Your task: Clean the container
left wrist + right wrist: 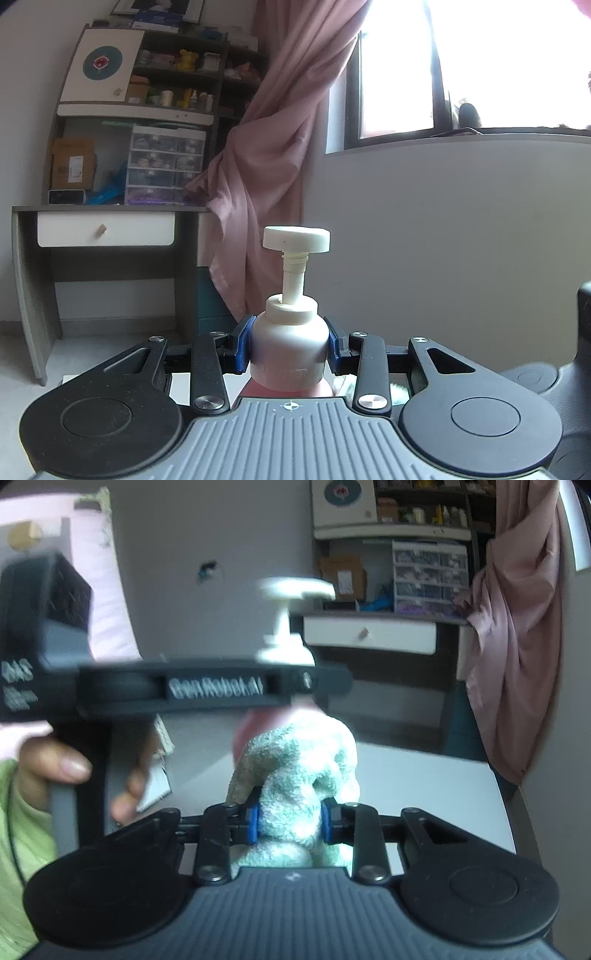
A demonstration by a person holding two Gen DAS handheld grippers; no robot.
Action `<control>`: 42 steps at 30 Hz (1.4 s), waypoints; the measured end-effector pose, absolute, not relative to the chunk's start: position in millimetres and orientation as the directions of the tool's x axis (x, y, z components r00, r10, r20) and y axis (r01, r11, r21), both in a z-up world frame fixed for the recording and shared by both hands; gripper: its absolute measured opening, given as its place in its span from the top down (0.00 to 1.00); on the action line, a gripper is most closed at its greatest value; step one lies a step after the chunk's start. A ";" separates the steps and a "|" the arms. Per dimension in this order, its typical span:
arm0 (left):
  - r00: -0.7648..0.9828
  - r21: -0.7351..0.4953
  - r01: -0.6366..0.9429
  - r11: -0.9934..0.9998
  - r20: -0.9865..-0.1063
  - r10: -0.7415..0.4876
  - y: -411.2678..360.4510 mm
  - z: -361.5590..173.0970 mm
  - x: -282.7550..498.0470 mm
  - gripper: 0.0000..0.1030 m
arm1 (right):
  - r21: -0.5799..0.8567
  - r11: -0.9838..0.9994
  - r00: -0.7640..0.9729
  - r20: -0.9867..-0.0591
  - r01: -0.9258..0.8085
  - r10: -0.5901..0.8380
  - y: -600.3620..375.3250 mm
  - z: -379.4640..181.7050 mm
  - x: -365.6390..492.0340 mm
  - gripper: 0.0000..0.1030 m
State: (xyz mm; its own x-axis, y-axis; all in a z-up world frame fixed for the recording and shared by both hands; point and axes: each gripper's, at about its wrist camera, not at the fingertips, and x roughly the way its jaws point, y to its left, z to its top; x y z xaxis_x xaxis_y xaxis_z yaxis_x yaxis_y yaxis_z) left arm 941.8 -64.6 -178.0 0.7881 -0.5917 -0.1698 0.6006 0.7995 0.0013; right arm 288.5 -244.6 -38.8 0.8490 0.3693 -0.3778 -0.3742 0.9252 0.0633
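Observation:
A white pump bottle (290, 345) with a pinkish lower body stands upright between the blue pads of my left gripper (289, 347), which is shut on its shoulder. In the right wrist view the same bottle (286, 642) shows blurred behind the left gripper's black side (214, 688), held by a hand (55, 764). My right gripper (289, 821) is shut on a bunched pale green towel (303, 775). The towel's top lies against the bottle's lower part, which it mostly hides.
A white table (424, 786) lies below both grippers. Behind stand a grey desk with a white drawer (105, 234), shelves full of small items (170, 96), a pink curtain (266, 147) and a bright window (461, 62).

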 end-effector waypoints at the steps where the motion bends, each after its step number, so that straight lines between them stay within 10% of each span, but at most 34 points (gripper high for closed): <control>1: 0.788 0.002 0.601 0.800 -0.170 -0.592 -64.0 -178.1 939.7 0.63 | 0.057 0.927 0.846 -0.392 -0.370 0.362 -243.2 -41.8 290.7 0.72; 17: 0.787 0.004 0.602 0.798 -0.170 -0.593 -62.2 -177.1 930.5 0.63 | -0.005 0.926 0.778 -0.544 -0.377 0.314 -223.1 -73.1 303.7 0.72; 42: 0.789 0.017 0.600 0.800 -0.180 -0.587 -52.7 -180.7 915.4 0.63 | -0.041 0.921 0.861 -0.372 -0.388 0.346 -211.9 -27.6 275.1 0.72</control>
